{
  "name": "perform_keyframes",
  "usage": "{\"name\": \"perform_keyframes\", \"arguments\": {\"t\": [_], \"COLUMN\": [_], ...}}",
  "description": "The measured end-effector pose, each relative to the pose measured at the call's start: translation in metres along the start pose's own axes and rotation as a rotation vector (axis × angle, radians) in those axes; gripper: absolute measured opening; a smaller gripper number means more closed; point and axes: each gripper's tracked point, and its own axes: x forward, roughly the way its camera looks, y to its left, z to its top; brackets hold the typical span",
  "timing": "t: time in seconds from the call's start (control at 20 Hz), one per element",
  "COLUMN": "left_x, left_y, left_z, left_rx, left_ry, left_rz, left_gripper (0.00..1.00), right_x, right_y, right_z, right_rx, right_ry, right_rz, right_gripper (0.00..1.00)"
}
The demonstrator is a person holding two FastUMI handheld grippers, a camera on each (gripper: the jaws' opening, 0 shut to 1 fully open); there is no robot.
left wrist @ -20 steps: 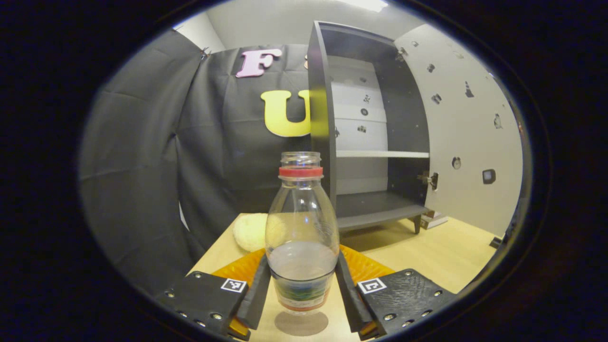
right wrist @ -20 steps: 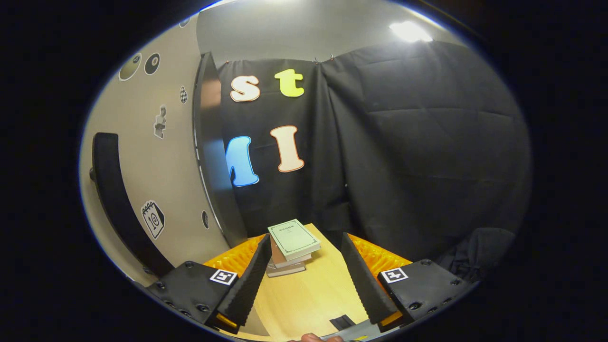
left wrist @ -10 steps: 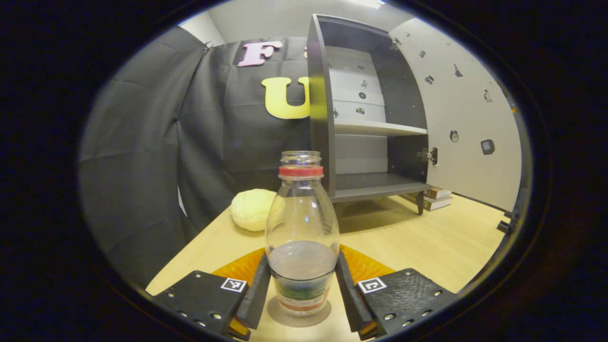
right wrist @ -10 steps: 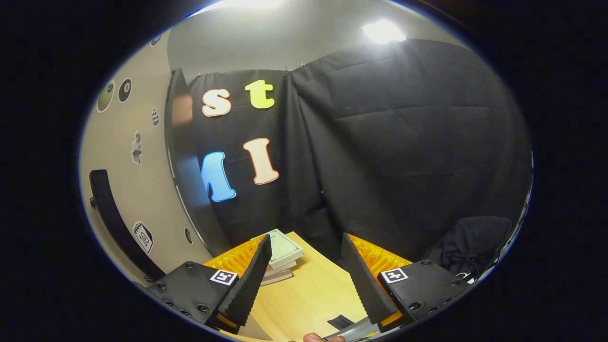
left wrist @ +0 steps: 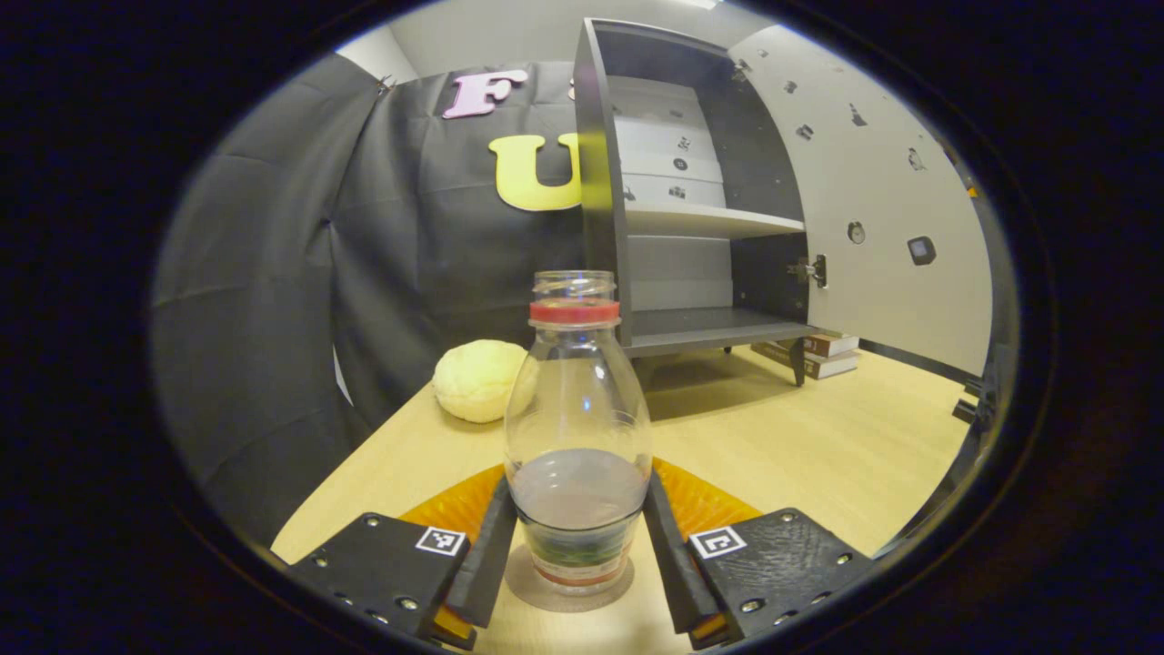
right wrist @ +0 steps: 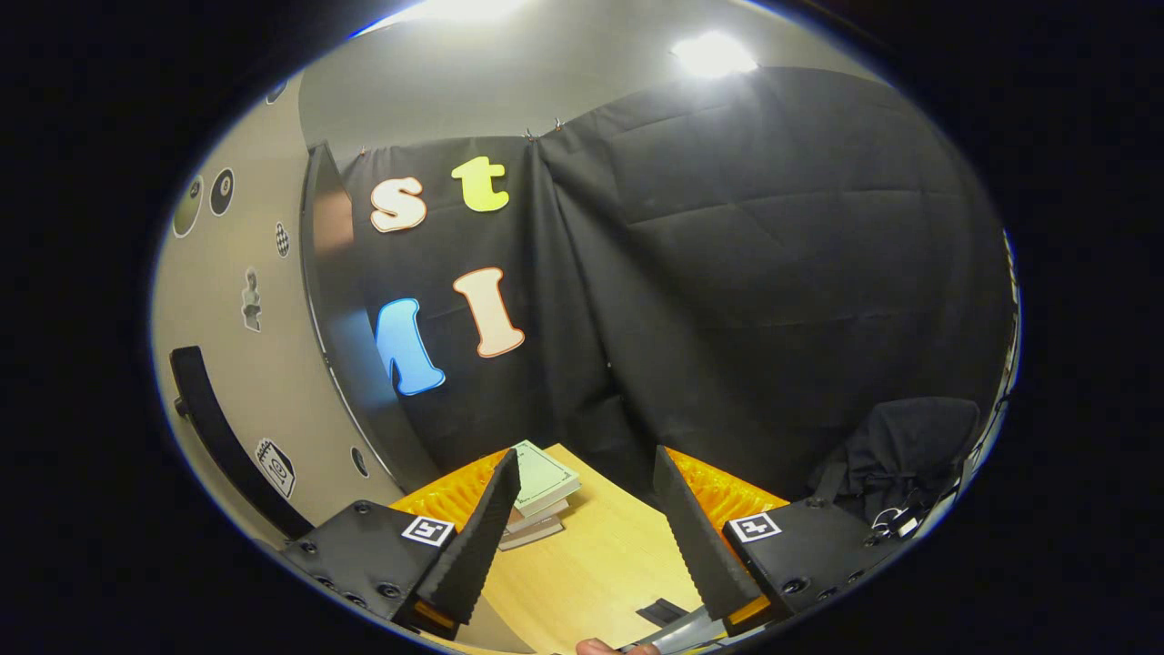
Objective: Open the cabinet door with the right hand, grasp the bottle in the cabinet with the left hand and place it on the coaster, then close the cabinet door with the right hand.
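A clear bottle [left wrist: 577, 409] with a red neck ring, no cap and some liquid stands upright on a round grey coaster [left wrist: 546, 596] on the wooden table. My left gripper [left wrist: 577, 546] is shut on the bottle's lower part, one finger pressing each side. Behind it stands the dark cabinet [left wrist: 600, 182] with bare shelves, its pale door [left wrist: 873, 209] swung wide to the right. In the right gripper view, my right gripper [right wrist: 582, 537] is open and holds nothing. The door [right wrist: 255, 364] and its black handle [right wrist: 214, 428] are to its left, apart from the fingers.
A pale yellow round lump [left wrist: 477, 380] lies left of the cabinet. Stacked books [left wrist: 818, 353] lie under the cabinet's right side, also seen as books [right wrist: 541, 487] ahead of the right gripper. A dark bundle [right wrist: 896, 455] sits far right. A fingertip [right wrist: 605, 648] shows at the bottom edge.
The bottle came down in my left gripper and now rests on the coaster. The right gripper drifted slightly away from the door and stayed open.
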Motion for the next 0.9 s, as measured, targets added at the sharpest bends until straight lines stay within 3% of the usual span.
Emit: {"name": "perform_keyframes", "arguments": {"t": [0.05, 0.25, 0.55, 0.6, 0.75, 0.9], "left_x": [-0.002, 0.001, -0.004, -0.004, -0.007, -0.010], "left_y": [-0.001, -0.002, 0.002, 0.002, 0.006, 0.010], "left_z": [0.001, 0.004, 0.003, 0.003, 0.005, 0.011], "left_rx": [0.006, 0.036, 0.024, 0.027, 0.028, 0.026], "left_ry": [0.001, 0.012, 0.024, 0.026, 0.021, 0.009], "left_rz": [-0.002, -0.023, 0.007, 0.013, 0.014, 0.011], "left_gripper": [0.78, 0.72, 0.77, 0.74, 0.86, 0.84], "right_x": [0.000, -0.002, -0.001, -0.001, 0.002, 0.003], "right_y": [0.000, -0.006, -0.006, -0.005, -0.003, -0.001], "right_z": [-0.003, -0.008, -0.017, -0.019, -0.025, -0.032], "right_rx": [-0.006, -0.007, -0.019, -0.019, -0.025, -0.023], "right_ry": [0.005, -0.007, 0.008, 0.012, 0.023, 0.039], "right_rz": [0.001, -0.024, -0.015, -0.012, -0.007, 0.002], "right_gripper": [0.94, 0.94, 0.94, 0.94, 0.94, 0.94]}}
